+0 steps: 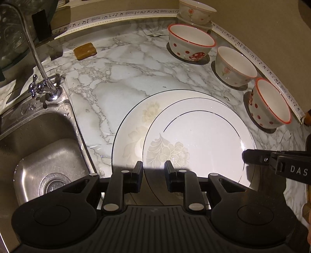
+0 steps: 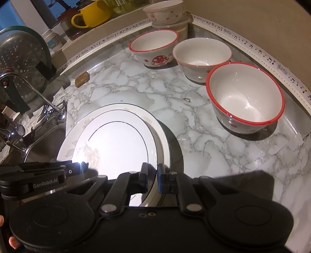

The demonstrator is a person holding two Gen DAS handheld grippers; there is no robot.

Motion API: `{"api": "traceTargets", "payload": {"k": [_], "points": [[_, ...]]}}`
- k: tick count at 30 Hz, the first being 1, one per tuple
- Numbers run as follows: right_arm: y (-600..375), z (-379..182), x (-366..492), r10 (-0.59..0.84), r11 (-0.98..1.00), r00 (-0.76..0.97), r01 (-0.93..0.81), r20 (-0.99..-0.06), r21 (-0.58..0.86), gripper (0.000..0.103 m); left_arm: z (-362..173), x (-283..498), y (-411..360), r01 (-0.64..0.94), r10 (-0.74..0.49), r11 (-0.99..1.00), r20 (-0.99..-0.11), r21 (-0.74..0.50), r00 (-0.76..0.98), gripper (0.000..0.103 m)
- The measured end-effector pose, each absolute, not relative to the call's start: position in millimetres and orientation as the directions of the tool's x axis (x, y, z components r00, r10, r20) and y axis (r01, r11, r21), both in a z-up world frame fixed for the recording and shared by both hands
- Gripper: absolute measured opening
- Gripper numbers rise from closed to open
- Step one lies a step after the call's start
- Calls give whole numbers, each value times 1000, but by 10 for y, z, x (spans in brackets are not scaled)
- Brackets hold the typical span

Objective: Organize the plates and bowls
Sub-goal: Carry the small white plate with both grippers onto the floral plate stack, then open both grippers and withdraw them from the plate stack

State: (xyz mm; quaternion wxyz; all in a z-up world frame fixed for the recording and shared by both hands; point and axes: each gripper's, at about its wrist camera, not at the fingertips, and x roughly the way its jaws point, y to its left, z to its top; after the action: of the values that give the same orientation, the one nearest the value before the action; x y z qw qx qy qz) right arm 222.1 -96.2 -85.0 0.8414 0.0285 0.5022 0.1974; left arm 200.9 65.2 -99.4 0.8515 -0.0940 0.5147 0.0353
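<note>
A small white plate (image 1: 204,140) with a pale flower print lies on a larger white plate (image 1: 132,124) on the marble counter (image 1: 120,77). My right gripper (image 2: 151,178) is shut on the small plate's rim (image 2: 124,148); the large plate (image 2: 68,148) shows under it. My left gripper (image 1: 153,171) is open, its fingers either side of the small plate's near edge. Two red-rimmed mushroom bowls (image 1: 190,42) (image 1: 270,103) and a flower bowl (image 1: 235,66) stand at the right; in the right wrist view they are the far (image 2: 155,46), middle (image 2: 202,56) and near (image 2: 245,95) bowls.
A steel sink (image 1: 42,151) with a tap (image 1: 40,77) lies at the left. A brown soap bar (image 1: 85,51) lies on the counter. Another flower bowl (image 1: 196,11) sits on a container at the back. A yellow mug (image 2: 93,13) and a colander (image 2: 21,64) are at the back left.
</note>
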Motion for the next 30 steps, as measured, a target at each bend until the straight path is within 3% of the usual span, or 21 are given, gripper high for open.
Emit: {"api": "traceTargets", "payload": {"k": [30], "points": [[-949,-867,2280,362,922,411,-291,-837,256,6,-817,1964,807,-145,-53,979,-869,-142,492,22]]}}
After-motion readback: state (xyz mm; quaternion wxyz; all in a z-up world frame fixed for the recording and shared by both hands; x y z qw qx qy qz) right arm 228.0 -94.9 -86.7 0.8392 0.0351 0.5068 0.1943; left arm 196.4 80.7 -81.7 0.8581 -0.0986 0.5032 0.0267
